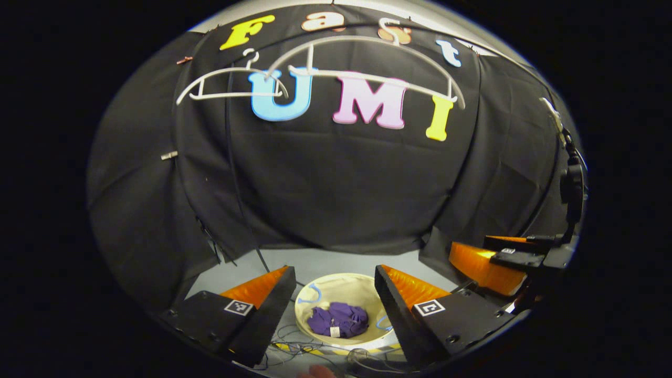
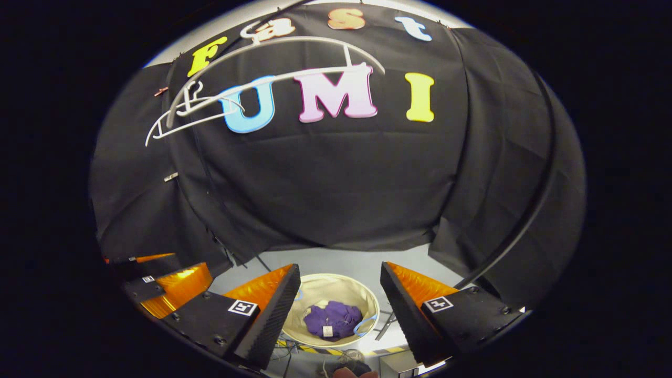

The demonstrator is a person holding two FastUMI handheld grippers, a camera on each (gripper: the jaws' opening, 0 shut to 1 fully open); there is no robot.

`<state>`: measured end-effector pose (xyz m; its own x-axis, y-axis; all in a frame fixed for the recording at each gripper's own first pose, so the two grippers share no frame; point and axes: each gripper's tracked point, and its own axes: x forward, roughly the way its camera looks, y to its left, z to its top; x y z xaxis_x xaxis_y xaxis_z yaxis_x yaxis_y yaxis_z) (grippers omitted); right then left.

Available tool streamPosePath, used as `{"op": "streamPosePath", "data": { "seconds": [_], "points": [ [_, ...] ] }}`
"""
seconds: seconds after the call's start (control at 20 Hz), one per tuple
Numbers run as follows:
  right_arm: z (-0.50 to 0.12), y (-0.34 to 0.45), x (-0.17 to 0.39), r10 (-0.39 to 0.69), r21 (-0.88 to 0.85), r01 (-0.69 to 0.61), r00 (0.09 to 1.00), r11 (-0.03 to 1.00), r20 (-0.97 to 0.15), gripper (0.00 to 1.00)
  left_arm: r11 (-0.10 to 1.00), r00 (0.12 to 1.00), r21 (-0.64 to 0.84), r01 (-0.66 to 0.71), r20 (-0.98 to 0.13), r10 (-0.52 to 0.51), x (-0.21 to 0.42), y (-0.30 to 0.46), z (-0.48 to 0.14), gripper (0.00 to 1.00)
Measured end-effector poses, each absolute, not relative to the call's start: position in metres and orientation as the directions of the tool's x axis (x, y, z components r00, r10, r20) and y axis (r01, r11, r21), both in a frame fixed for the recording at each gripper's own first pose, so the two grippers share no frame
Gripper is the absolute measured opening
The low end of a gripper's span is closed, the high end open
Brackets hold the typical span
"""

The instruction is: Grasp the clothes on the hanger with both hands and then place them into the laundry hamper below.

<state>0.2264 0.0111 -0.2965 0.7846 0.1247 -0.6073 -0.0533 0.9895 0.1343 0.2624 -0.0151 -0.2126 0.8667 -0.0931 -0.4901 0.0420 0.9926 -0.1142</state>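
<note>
A purple garment [image 1: 337, 319] [image 2: 332, 319] lies crumpled at the bottom of the round cream laundry hamper [image 1: 346, 282] [image 2: 336, 286] on the floor. Two bare white hangers [image 1: 367, 79] [image 2: 273, 79] hang high against the black cloth, a large one and a smaller one [image 1: 226, 86] [image 2: 184, 113] to its left. My left gripper [image 1: 334, 281] stands open above the hamper with nothing between its fingers. My right gripper [image 2: 340, 281] is open too, likewise over the hamper. In the left gripper view the right gripper [image 1: 491, 260] shows at the right; in the right gripper view the left gripper [image 2: 157, 286] shows at the left.
Loose cables [image 1: 294, 341] and yellow-black tape [image 2: 315, 350] lie on the grey floor in front of the hamper. A black pole [image 2: 530, 210] runs down the right side. Black cloth walls close in the booth on all sides.
</note>
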Motion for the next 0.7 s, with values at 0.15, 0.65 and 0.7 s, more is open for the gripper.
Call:
{"op": "streamPosePath", "data": {
  "seconds": [0.15, 0.65, 0.7],
  "points": [
    [-0.245, 0.007, 0.21, 0.1, 0.13, -0.036, 0.843, 0.991, -0.529, 0.99, 0.995, 0.921, -0.096, 0.041, -0.382, -0.075, 0.252, -0.009, -0.157, 0.95],
    [-0.131, 0.017, 0.158, 0.07, 0.089, -0.045, 0.949, 0.995, -0.306, 0.99, 0.993, 0.978, -0.078, 0.089, -0.18, -0.102, 0.184, -0.007, -0.066, 0.98],
    [-0.121, 0.016, 0.154, 0.066, 0.081, -0.045, 0.959, 0.996, -0.276, 0.98, 0.993, 0.981, -0.079, 0.088, -0.167, -0.1, 0.178, -0.008, -0.06, 0.95]
  ]
}}
